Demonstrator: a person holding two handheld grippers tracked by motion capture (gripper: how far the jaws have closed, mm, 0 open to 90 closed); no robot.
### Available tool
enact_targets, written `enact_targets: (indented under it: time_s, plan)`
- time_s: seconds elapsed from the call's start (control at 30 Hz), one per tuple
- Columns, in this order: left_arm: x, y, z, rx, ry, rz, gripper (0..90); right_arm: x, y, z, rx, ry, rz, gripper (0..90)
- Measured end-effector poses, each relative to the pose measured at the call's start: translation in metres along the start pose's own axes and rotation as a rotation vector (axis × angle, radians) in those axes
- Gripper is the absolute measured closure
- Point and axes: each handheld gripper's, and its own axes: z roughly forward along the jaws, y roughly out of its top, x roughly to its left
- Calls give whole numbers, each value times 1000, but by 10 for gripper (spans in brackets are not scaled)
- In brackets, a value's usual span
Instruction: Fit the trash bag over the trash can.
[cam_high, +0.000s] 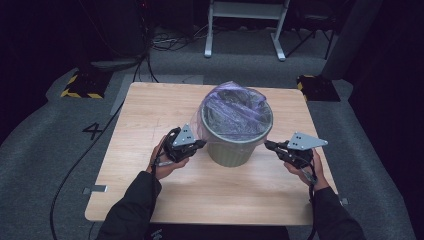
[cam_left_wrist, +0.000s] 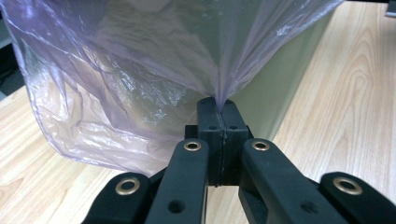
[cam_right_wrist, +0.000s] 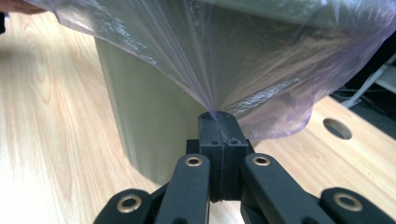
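Both sleeves come in over the near edge of the surface, and each hand holds a tool beside the bin, which stands about at the middle of the surface. At the bin's left side, the left tool is clenched on the bag, a thin purple film that lines the bin and hangs over its rim. At the right side, the right tool is clenched on the bag as well. I judge that the step in hand is fitting the bag over the rim, with both sides pulled outward and downward. For the next move, both tools should probably pull evenly and gently, because such thin film may tear at the pinch, and the light bin may tip if one side pulls harder. From the high view I see how the bag sits in the mouth of the bin, with loose folds at the far side. Each grip itself appears clearly from close: the left gripper view shows the film gathered into tight pleats that run into the shut jaws, and the right gripper view shows the same, with a round hole in the surface beyond the bag.
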Motion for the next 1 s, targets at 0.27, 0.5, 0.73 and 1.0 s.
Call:
enact_targets:
  time_s: [0.27, 0.5, 0.73, 1.0]
  plan:
    - [-6, -10, 6, 46, -20, 26, 898, 2, -12, 5, 53, 32, 1, 900]
    - [-3, -20, 17, 103, -34, 5, 898, -6, -26, 14, 155, 54, 40, 900]
    - [1, -32, 29, 158, -35, -22, 893, -15, -38, 28, 243, 67, 84, 900]
    - [9, -41, 7, 105, 3, -86, 459, -19, -42, 24, 220, 79, 119, 722]
